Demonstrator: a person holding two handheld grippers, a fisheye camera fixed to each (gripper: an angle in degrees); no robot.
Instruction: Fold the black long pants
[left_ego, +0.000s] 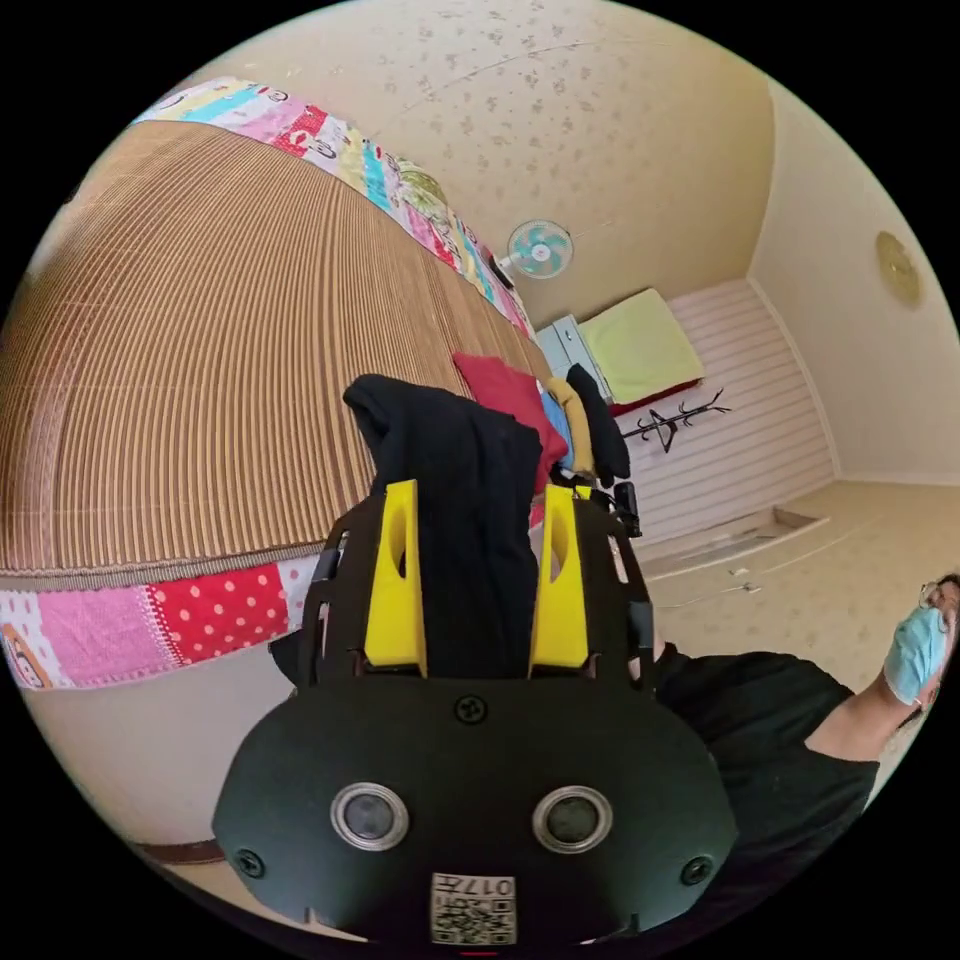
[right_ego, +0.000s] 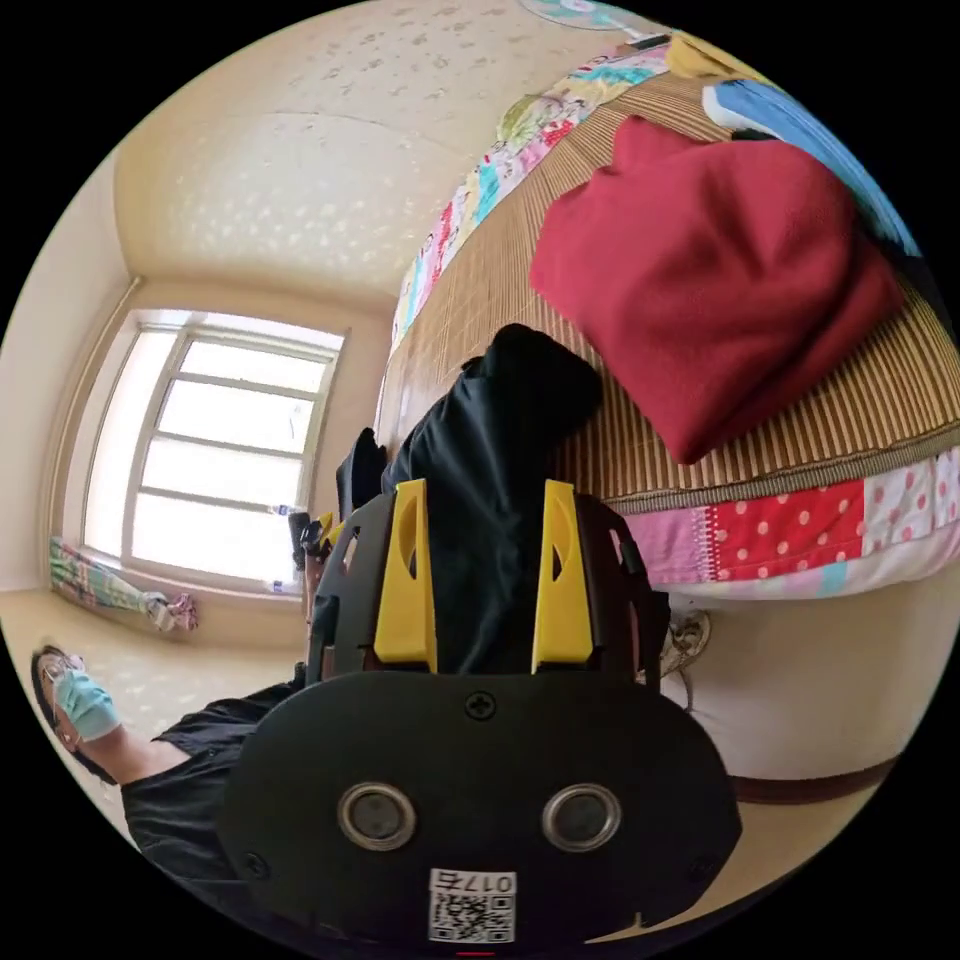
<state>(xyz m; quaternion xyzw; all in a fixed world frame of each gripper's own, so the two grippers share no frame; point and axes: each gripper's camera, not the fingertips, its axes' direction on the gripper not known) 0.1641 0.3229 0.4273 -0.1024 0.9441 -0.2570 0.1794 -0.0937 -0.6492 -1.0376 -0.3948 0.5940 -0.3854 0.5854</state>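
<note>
Both yellow-jawed grippers, left gripper (left_ego: 478, 590) and right gripper (right_ego: 483, 580), clamp bunched black pants (left_ego: 470, 500) above ribbed mat (left_ego: 200, 380)

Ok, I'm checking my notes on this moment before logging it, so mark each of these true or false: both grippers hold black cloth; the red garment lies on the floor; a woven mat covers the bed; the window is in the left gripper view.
1. Both grippers hold black cloth. True: the left gripper and the right gripper each have the black pants between their jaws.
2. The red garment lies on the floor. False: it lies on the bed's woven mat.
3. A woven mat covers the bed. True.
4. The window is in the left gripper view. False: it is in the right gripper view.
</note>
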